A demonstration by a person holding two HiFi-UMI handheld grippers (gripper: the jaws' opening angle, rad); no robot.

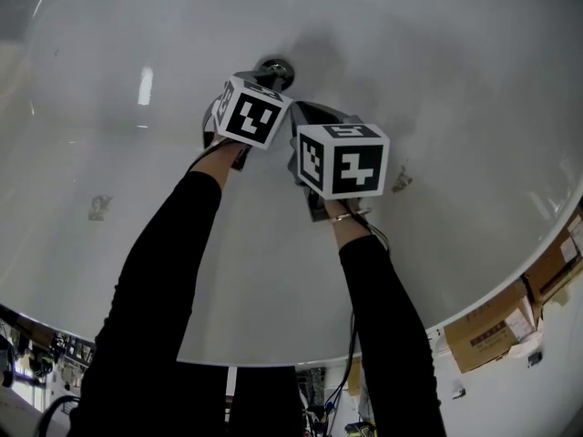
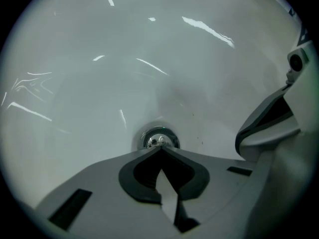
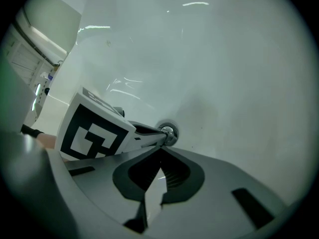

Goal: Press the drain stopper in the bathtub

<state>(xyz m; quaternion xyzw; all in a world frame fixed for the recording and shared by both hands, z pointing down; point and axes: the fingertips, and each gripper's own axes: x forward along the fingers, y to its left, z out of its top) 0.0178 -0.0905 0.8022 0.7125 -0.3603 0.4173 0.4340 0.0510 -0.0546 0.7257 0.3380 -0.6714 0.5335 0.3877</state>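
Black sleeves reach from the bottom of the head view over the near rim of the white bathtub and down into it. Outside that rim, at the lower right, cardboard boxes stand on the floor.

Each hand carries a gripper with its marker cube uppermost, and the two sit just beside each other over the tub floor. The right gripper is the nearer one. Its jaws are clenched tip to tip with nothing between them, and it points towards the drain from just short of it.

The left gripper lies a little further in. Its jaws are likewise pressed together and grasp nothing. In its own view the joined tips sit at the near edge of the chrome drain stopper. In the right gripper view the left gripper's nose reaches the stopper and seems to touch it, though contact cannot be told for sure.

The stopper sits in the tub floor, round and shiny. Beyond it the smooth white wall curves upward, streaked with reflected light.
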